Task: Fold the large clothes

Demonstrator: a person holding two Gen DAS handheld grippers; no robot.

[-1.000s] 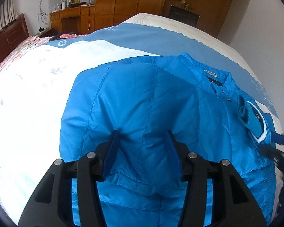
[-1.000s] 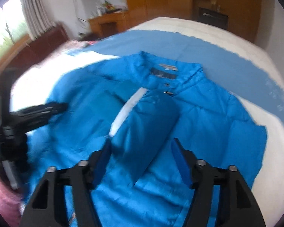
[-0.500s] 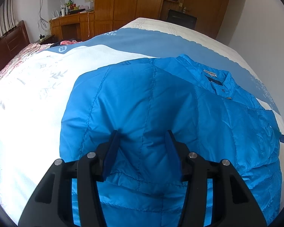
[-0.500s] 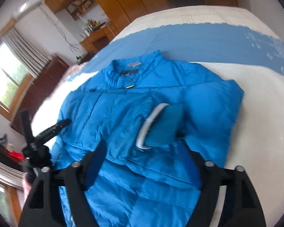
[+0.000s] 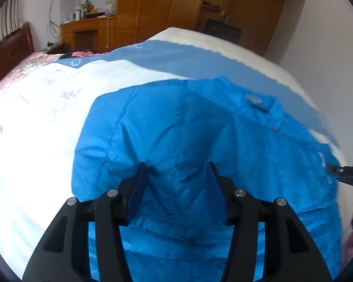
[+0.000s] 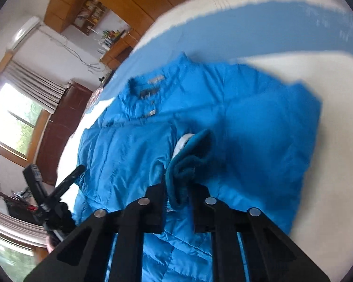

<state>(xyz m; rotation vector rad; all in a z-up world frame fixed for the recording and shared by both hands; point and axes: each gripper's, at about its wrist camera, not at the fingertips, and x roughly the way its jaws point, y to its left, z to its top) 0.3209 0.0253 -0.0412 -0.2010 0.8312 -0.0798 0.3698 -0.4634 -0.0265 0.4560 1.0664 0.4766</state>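
Observation:
A bright blue puffer jacket [image 5: 176,127] lies spread on the bed, collar toward the far side. My left gripper [image 5: 177,171] is open just above its left sleeve area, fingers astride a puffed fold without pinching it. In the right wrist view the jacket [image 6: 258,122] fills the middle. My right gripper [image 6: 177,189] is shut on the teal knit cuff [image 6: 190,155] with its white lining, at the jacket's front. The right gripper also shows at the far right edge of the left wrist view [image 5: 346,171].
The bed [image 5: 35,122] has a white and blue quilt. A dark wooden headboard [image 5: 9,49] stands at the left, wooden wardrobes [image 5: 176,2] and a desk behind. A window with curtains [image 6: 18,117] shows left in the right wrist view.
My right gripper has closed on the sleeve cuff and tilted, pulling the cuff toward the jacket's right side. The left gripper has stayed in place, still open.

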